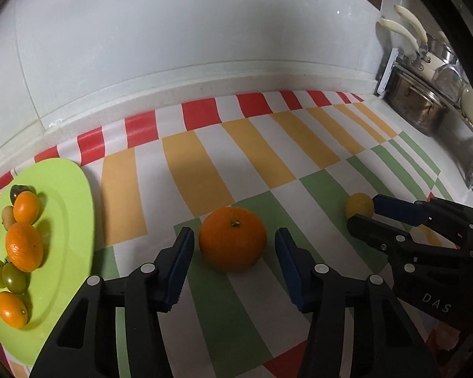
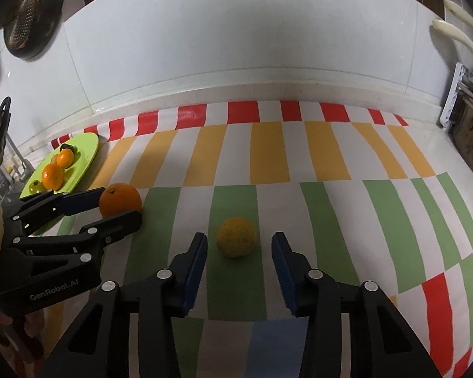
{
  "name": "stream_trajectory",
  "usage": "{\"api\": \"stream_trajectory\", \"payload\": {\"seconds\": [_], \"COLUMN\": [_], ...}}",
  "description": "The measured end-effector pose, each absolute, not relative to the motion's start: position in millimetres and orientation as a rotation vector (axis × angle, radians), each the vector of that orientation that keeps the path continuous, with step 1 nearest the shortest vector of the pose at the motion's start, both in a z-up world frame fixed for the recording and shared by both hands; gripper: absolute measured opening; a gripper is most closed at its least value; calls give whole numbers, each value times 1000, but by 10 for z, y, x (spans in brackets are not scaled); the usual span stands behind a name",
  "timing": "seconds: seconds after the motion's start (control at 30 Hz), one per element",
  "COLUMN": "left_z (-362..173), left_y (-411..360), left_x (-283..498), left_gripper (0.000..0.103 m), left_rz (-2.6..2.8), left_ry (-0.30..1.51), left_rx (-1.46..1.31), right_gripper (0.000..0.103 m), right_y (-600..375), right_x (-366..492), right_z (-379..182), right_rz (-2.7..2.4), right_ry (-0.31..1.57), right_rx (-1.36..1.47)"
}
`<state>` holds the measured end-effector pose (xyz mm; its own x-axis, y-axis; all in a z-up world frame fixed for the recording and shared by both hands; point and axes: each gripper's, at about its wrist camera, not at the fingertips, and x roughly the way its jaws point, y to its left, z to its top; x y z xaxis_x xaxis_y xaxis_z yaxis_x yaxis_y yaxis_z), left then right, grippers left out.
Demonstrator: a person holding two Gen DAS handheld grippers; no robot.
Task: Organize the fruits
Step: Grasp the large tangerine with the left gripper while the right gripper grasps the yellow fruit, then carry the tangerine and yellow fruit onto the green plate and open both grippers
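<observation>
Two fruits remain off the green plate (image 1: 63,189) on a striped kitchen cloth (image 1: 205,157), where several oranges and small green tomatoes already lie gathered. The large orange (image 1: 232,238) sits on the cloth just right of the plate, between the spread fingers of the left gripper (image 1: 234,245), which touch neither side. Farther right of the plate, the yellow fruit (image 2: 236,237) rests between the open fingers of the right gripper (image 2: 239,249), likewise ungrasped. By this showing the sorting is well advanced: most fruit is plated, and two pieces are left to be gripped and carried over to the plate.
</observation>
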<state>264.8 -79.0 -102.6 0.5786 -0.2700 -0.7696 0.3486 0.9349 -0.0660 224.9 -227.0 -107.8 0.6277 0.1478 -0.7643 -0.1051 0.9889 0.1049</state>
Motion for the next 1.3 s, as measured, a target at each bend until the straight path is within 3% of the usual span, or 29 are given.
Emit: {"api": "stream_trajectory", "payload": {"seconds": [0.17, 0.33, 1.3], "left_z": [-1029, -1022, -199], "left_y": [-779, -783, -359], "left_x": [2662, 2675, 1905], "left_gripper": [42, 41, 41], "left_rz": [-365, -368, -289], "left_ry": [887, 895, 727], "left_rx": [84, 80, 55], "right_gripper": [37, 29, 29], "right_y": [-2244, -2227, -1926], "right_x": [2265, 2290, 1817], "right_z": [-1102, -1105, -347], "right_rz": [149, 150, 247], "right_ry": [882, 881, 721], "right_rx": [46, 38, 7]}}
